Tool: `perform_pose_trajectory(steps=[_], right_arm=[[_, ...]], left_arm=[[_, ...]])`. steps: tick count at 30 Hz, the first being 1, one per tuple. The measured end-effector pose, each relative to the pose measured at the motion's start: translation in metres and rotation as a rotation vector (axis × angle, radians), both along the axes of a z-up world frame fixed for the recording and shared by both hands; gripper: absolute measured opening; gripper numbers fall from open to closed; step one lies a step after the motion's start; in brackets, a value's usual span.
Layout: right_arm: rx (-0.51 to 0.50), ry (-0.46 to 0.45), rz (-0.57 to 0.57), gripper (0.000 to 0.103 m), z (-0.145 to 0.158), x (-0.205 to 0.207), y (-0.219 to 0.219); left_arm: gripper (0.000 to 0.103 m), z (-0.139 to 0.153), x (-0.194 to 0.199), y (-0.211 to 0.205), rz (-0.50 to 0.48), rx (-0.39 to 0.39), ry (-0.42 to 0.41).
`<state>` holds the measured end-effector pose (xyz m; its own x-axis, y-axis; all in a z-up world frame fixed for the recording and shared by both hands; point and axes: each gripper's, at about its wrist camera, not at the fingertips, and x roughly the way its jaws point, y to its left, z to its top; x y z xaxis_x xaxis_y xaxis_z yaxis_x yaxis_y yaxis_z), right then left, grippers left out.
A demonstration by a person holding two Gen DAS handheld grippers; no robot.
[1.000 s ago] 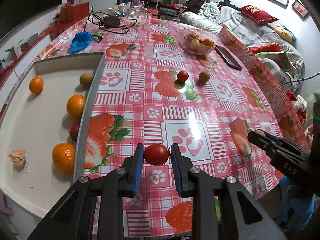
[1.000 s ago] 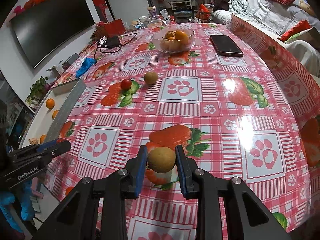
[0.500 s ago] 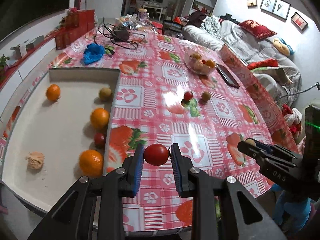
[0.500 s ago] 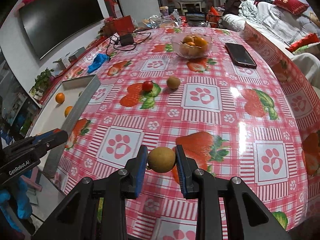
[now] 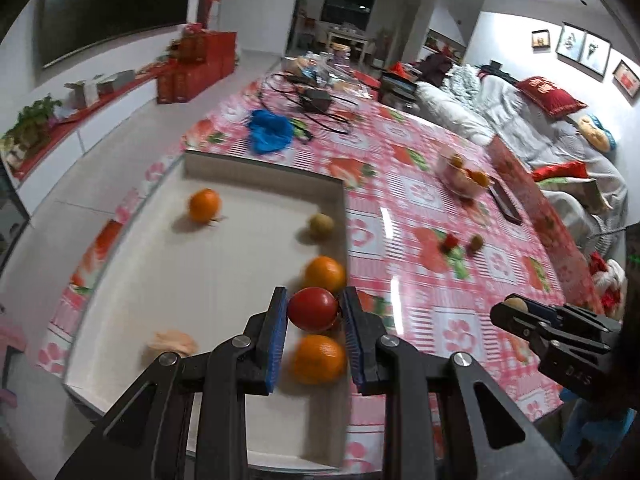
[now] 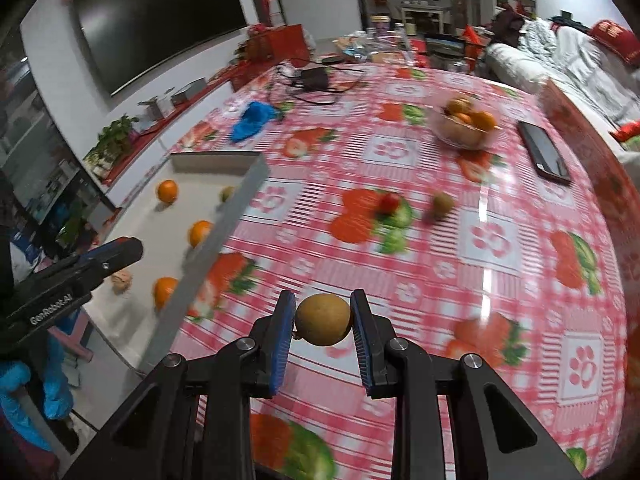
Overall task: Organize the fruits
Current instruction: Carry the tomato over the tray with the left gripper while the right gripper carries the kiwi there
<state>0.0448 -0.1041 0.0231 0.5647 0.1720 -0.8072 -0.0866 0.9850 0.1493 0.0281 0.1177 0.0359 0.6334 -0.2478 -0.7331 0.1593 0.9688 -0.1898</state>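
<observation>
Left gripper (image 5: 314,310) pinches tomato (image 5: 313,308), now moved from over table (image 6: 440,264) to above tray (image 5: 192,264), between two oranges (image 5: 325,274). Right gripper (image 6: 323,320) still pinches brown fruit (image 6: 323,319) over table.

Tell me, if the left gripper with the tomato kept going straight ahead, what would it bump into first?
Probably the orange right behind the tomato that the left gripper holds, inside the white tray. Depth is hard to judge, so it might pass just above it.
</observation>
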Motion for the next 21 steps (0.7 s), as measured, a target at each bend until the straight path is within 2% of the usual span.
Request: perform_pose_trajectory(steps=[9, 21], right_arm=[[-0.011, 0.012, 0.138, 0.03, 0.002, 0.029, 0.066], [0.01, 0.057, 0.23, 0.03, -0.009, 0.062, 0.121]], left_arm=[[0.03, -0.016, 0.018, 0.042, 0.102, 0.023, 0.023], [0.03, -0.032, 0.027, 0.061, 0.123, 0.049, 0.054]])
